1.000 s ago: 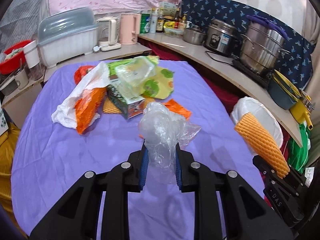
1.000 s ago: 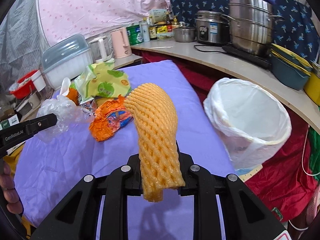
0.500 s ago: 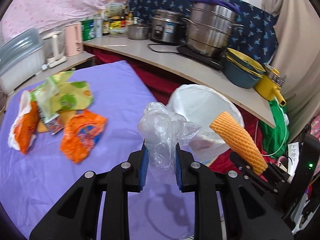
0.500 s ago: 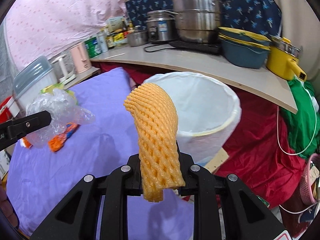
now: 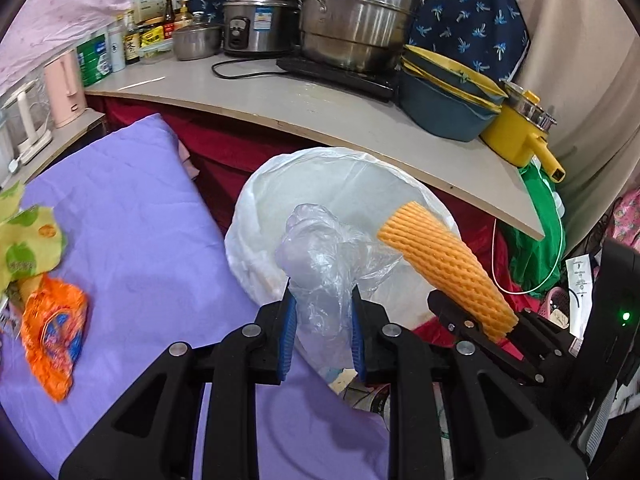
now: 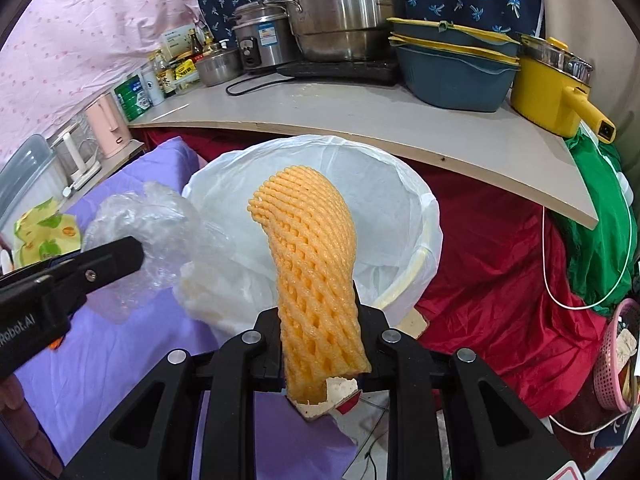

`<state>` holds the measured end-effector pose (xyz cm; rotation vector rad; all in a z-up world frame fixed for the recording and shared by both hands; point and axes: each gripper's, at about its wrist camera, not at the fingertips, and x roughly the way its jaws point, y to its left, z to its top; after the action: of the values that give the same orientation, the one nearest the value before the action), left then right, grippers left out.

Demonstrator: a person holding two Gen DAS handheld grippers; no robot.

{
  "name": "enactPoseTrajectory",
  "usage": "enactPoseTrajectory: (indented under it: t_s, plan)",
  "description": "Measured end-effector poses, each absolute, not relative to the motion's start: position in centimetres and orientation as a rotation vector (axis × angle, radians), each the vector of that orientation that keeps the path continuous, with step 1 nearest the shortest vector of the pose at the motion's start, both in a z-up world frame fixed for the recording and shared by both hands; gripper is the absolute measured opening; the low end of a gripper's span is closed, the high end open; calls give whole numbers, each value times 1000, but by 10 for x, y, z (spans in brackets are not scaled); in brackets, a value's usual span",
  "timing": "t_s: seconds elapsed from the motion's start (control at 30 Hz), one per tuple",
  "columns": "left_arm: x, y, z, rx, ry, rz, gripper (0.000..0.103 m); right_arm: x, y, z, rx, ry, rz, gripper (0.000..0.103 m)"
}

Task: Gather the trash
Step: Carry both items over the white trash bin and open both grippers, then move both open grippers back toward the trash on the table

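My left gripper (image 5: 322, 320) is shut on a crumpled clear plastic bag (image 5: 320, 256) and holds it at the near rim of the white-lined trash bin (image 5: 340, 176). My right gripper (image 6: 318, 340) is shut on an orange foam fruit net (image 6: 312, 248) and holds it upright over the bin's (image 6: 400, 184) near edge. In the left wrist view the net (image 5: 444, 264) and right gripper (image 5: 480, 326) show at the right. In the right wrist view the bag (image 6: 152, 232) and left gripper (image 6: 120, 256) show at the left.
The purple-covered table (image 5: 128, 208) holds an orange wrapper (image 5: 52, 336) and a yellow-green wrapper (image 5: 24, 248) at the left. Behind the bin runs a counter (image 5: 360, 120) with pots, stacked basins and a yellow pot (image 5: 520, 136). Red cloth (image 6: 500, 272) hangs below it.
Both grippers have swung right, away from the trash pile on the table, and moved closer to the bin. Each still holds its item.
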<state>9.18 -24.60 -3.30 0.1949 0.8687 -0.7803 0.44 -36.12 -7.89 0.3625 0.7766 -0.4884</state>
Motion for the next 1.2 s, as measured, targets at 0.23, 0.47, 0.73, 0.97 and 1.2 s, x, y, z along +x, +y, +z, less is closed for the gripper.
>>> enactPoseTrajectory:
  t_s: [0.23,0.47,0.73,0.97,1.2]
  plan:
    - [114,-276,-52,220,904,-805,25,21,-382,-89,394,785,-513,26]
    - [124,-276,-58,210,883,-764,68,31,-387,-87,374,765,-529,50]
    - [128,-265,-49,179,860,-741,74,39,-382,-75,357,736,-515,60]
    - [129,-243,-35,153,831,-706,76,28,-370,-59,363,702,-514,64]
    - [120,-201,-25,126,797,-648,84,8,-347,-45,378,669,-493,67]
